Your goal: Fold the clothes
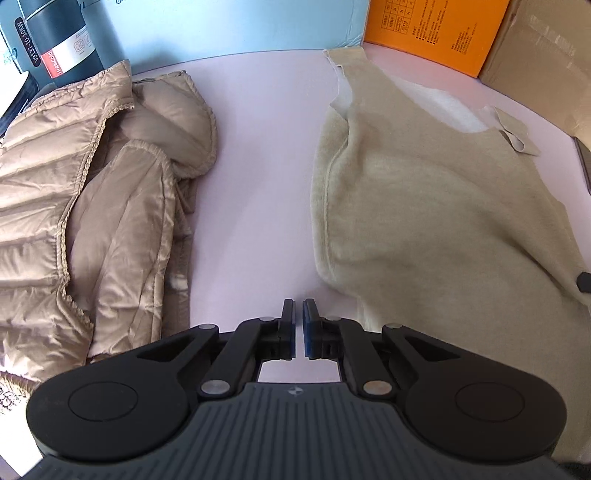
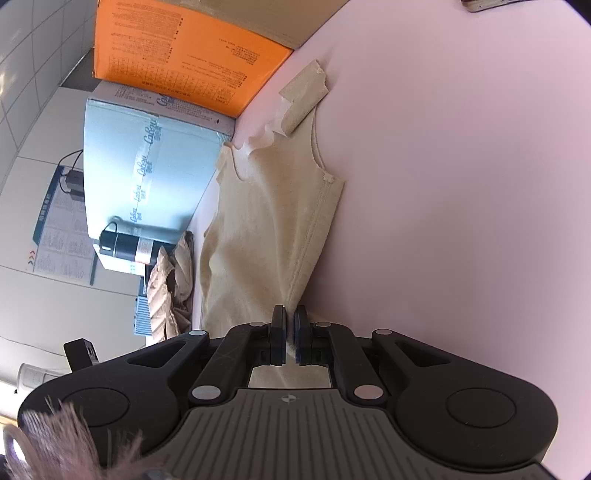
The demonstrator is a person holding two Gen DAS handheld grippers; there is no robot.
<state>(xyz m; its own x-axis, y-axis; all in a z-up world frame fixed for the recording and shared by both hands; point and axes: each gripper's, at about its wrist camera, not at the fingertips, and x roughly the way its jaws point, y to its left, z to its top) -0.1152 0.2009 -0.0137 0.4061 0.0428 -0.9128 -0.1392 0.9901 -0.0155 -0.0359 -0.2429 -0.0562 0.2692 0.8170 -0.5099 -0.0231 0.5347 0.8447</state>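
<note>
My left claw [image 1: 299, 314] hangs over the smooth pale pink table [image 1: 255, 177], its black fingers drawn together with only a thin slit between the blue pads and nothing caught there, just bare tabletop under the tips. The cream vest [image 1: 424, 206], soft and slightly fuzzy like fleece, lies flat on the table just to the right of this claw, its hemmed armhole edge curving toward me and its white lining showing at the neck. One shoulder strap is turned over at the far end. On the other side of the claw, well apart from the vest, a tan quilted puffer jacket [image 1: 92, 206] lies crumpled, shiny and puffy, with stitched ridges and a gathered hood edge. Beyond the vest stand a stiff orange box [image 1: 432, 29] printed with small text, a plain brown cardboard carton [image 1: 539, 62] and a pale blue box [image 1: 236, 26]; a dark cylinder with a red and white label [image 1: 55, 40] rests behind the jacket. My right claw [image 2: 290, 321] is clenched on the vest [image 2: 266, 221], pinching a bunched fold of its seamed side edge between the pads, the cloth stretching away from the tips toward the orange box [image 2: 177, 48].
</note>
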